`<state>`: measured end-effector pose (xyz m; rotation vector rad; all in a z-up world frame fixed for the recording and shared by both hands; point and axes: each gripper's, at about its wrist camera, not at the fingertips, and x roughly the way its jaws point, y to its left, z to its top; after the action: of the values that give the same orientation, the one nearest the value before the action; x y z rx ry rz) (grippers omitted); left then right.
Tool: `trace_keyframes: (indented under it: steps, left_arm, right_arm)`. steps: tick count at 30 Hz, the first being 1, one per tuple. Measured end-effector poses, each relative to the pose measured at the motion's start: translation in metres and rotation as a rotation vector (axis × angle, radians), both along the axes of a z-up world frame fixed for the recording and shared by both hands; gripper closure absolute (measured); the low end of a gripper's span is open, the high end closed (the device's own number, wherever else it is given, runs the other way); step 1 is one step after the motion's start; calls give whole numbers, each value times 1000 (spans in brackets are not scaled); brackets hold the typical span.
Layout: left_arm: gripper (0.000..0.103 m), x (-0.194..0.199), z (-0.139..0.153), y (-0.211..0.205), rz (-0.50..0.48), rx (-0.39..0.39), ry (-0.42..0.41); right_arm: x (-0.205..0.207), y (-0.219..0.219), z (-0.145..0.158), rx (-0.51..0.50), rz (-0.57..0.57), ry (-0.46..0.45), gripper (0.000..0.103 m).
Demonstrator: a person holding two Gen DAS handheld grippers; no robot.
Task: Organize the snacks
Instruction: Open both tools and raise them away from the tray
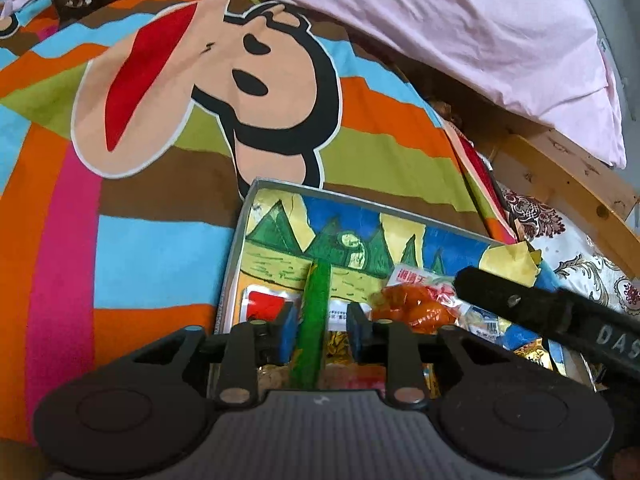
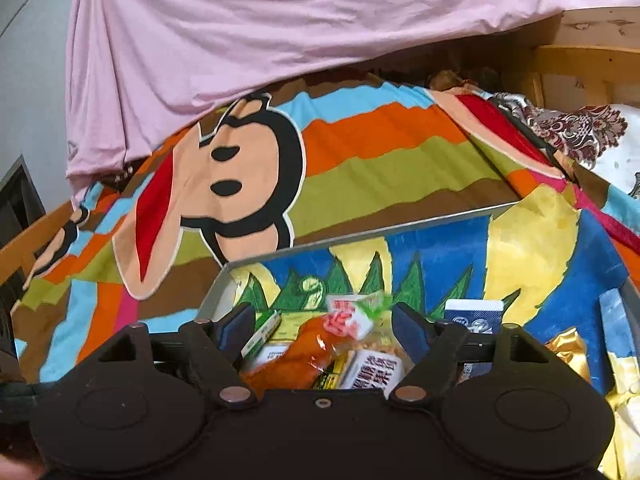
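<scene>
1. Inside the painted box (image 1: 276, 216), which lies on the striped cartoon bedspread (image 1: 160, 232), the snacks sit in a loose pile, gathered there probably to be sorted.
2. Between the fingers of the left gripper (image 1: 322, 326) stands a green stick packet (image 1: 316, 320). The pads are a little apart and do not press it, so I judge it is released or not yet gripped.
3. Under the right gripper (image 2: 324, 332) lies an orange snack bag (image 2: 304, 352) with a white printed packet (image 2: 372, 368) beside it. These jaws stand wide and hold nothing.
4. Behind the bedspread hangs a pink sheet (image 2: 240, 40), with a wooden bed frame (image 1: 560, 172) to the right.
</scene>
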<state>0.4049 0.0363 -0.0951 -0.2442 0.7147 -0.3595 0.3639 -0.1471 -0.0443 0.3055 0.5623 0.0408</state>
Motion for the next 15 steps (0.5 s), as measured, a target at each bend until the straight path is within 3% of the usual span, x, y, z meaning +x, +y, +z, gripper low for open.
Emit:
trace_keyframes:
  steps: [5, 9, 15]
  left_arm:
    - [54, -10, 18, 6, 23, -30, -44]
    - [33, -31, 48, 11, 57, -36, -135]
    - [11, -75, 99, 14, 100, -3, -277]
  right_arm:
    - [-13, -8, 25, 2, -43, -60, 16]
    - [-31, -13, 53, -23, -68, -126, 8]
    - [-71, -15, 98, -64, -66, -221, 1]
